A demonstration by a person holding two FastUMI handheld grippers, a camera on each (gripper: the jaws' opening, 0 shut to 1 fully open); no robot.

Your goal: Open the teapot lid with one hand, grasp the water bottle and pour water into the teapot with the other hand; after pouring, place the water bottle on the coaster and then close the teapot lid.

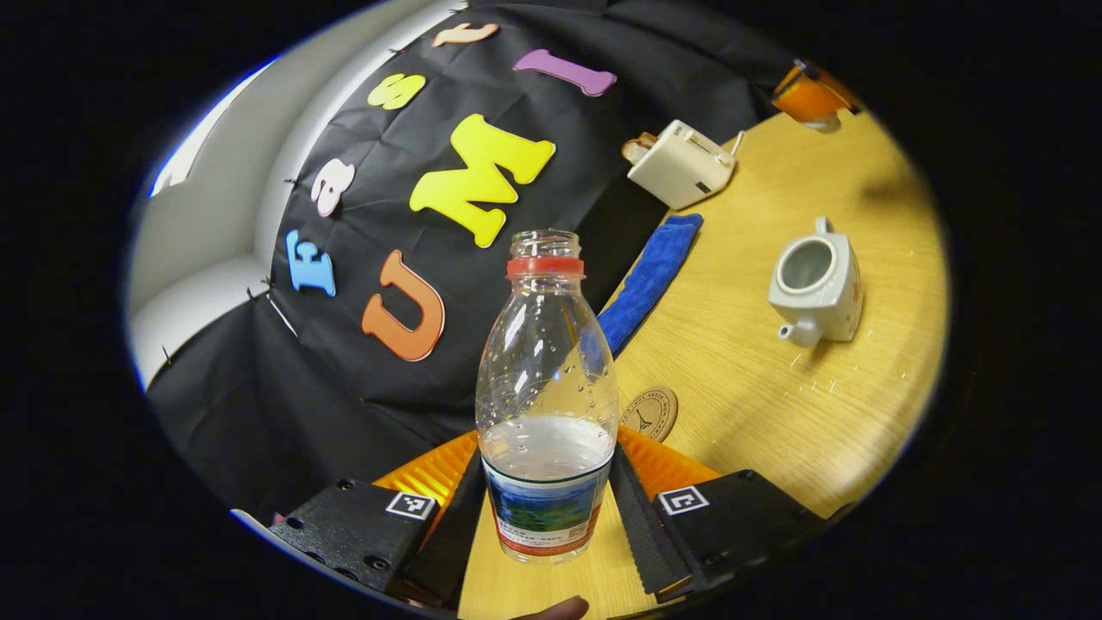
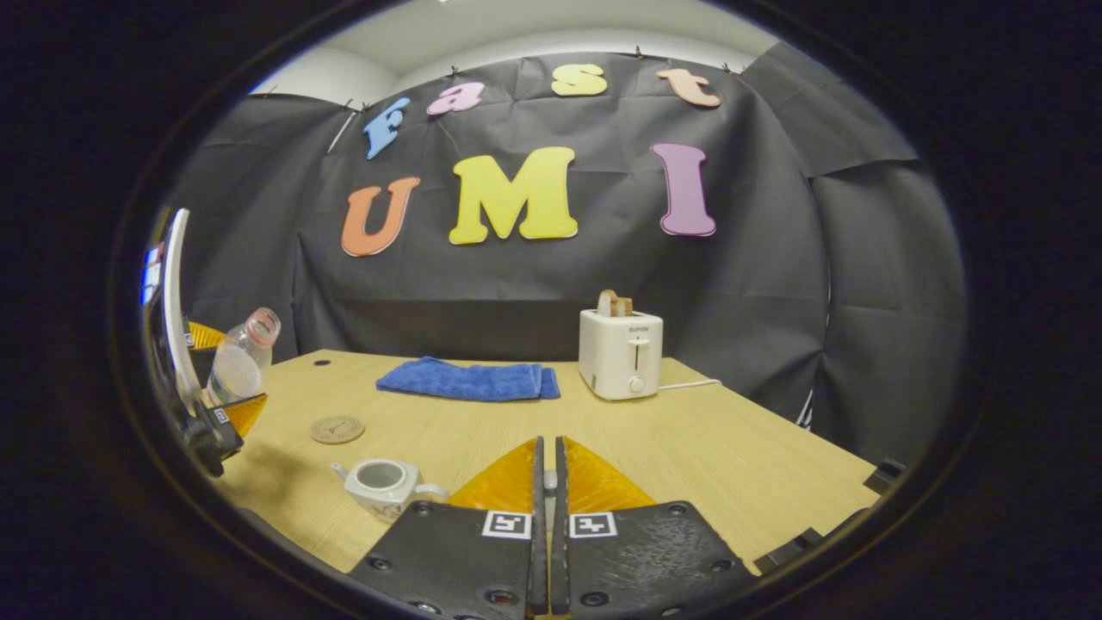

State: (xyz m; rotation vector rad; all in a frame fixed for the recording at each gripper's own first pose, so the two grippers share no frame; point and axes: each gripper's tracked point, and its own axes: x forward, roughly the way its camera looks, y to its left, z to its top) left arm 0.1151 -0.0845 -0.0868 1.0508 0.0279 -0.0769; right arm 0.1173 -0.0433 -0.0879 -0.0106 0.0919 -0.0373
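On my left gripper view, the left gripper (image 1: 546, 508) had its fingers (image 1: 639, 517) clamped on the water bottle (image 1: 546, 405), one on each side of the labelled lower part, and the bottle was held clear of the tabletop (image 1: 775, 405). The bottle was uncapped, a red ring around its open neck, and water filled roughly its lower third, with droplets on the clear wall above. The teapot (image 1: 816, 288) sat on the tabletop well beyond the bottle, its mouth open and no lid on it, spout pointing back toward my gripper. The coaster (image 1: 650, 413), a round cork-coloured disc, lay flat just beside the bottle, between it and the teapot, with nothing resting on it. A folded blue towel (image 1: 647, 280) lay past the coaster near the tabletop's far edge, and a white toaster (image 1: 680, 164) stood beyond the teapot against the cloth wall. On my right gripper view, the right gripper (image 2: 547, 491) had its fingers pressed nearly together; I could see nothing between them, though I could not tell whether something small was pinched there. From that side the teapot (image 2: 383, 484) stood just beside my right gripper, and the tilted bottle (image 2: 241, 357) hung in the left gripper (image 2: 215, 422) above the coaster (image 2: 337, 429).
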